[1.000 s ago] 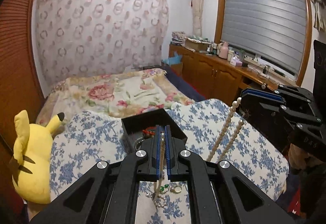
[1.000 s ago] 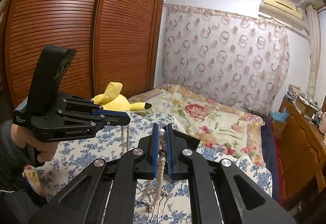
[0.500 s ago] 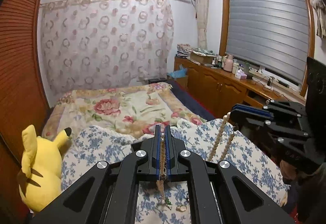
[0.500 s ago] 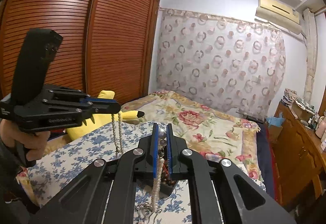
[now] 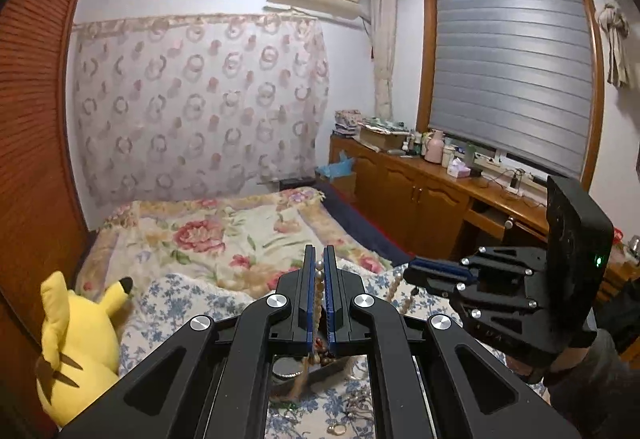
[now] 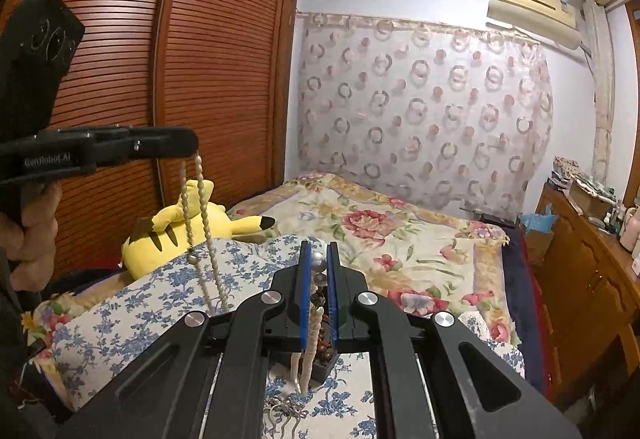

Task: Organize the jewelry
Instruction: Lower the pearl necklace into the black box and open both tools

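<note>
From the left wrist, the left claw (image 5: 319, 279) has risen over the last second: the bed now sits low in view, and the small black open-topped jewellery box (image 5: 320, 361) that stood ahead of the tips a second ago now lies beneath them, seen only through the gap in the frame. The blue-padded fingers (image 5: 308, 299) are nearly closed, pinching a long strand of small round cream pearl beads (image 5: 319, 285) that hangs straight down between them toward the box. To the right, the right claw (image 5: 420, 268), black angular plastic with silver bolts, clamps two more runs of the same strand, which slope down to the quilted white bedspread with blue flower print (image 5: 168, 303). Loose metal trinkets (image 5: 340, 428) lie on that cloth below. A soft yellow plush toy with black-tipped ears (image 5: 76, 343) leans at the left. From the right wrist, the right claw (image 6: 318, 267) is likewise almost shut, gripping larger glossy grey-white pearls (image 6: 319, 263) at its tips, with cream strands dangling below toward dark round beads in the box (image 6: 324, 359). The left claw (image 6: 192, 147) has climbed from bed level to well above it, two bead runs (image 6: 196, 207) hanging slack beneath; its side reads "GenRobot.AI" (image 6: 47, 160). Silver chains (image 6: 284, 411) rest on the bedspread (image 6: 132, 311).
</note>
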A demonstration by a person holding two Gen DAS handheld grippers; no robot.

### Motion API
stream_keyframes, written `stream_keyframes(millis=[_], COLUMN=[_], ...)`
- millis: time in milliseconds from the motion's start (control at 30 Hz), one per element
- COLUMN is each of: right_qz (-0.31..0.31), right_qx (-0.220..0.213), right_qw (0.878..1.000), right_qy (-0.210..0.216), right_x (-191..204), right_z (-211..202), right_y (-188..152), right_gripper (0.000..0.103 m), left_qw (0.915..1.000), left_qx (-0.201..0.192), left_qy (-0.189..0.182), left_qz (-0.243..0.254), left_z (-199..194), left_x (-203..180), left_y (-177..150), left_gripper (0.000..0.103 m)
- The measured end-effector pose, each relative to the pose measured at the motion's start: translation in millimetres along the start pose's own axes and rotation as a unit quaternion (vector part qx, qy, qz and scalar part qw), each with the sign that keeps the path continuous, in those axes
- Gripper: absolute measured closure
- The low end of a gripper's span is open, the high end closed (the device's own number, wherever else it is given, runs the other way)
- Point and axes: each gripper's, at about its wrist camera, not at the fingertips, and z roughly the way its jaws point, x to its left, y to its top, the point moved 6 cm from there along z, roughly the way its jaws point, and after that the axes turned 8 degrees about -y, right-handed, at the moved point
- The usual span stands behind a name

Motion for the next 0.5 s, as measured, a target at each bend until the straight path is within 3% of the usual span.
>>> stream_keyframes(millis=[500], right_qz=[-0.004], right_qx=[-0.028], right_qw=[1.000], right_qy=[0.000], right_x=[-11.0], right_z=[15.4], right_y=[25.1], right_gripper=[0.095], left_qw=[0.9998], left_qx=[0.015], left_qy=[0.011], left_qz=[-0.004], left_z=[43.0], left_x=[23.2], left_y=[14.0], left_gripper=[0.100])
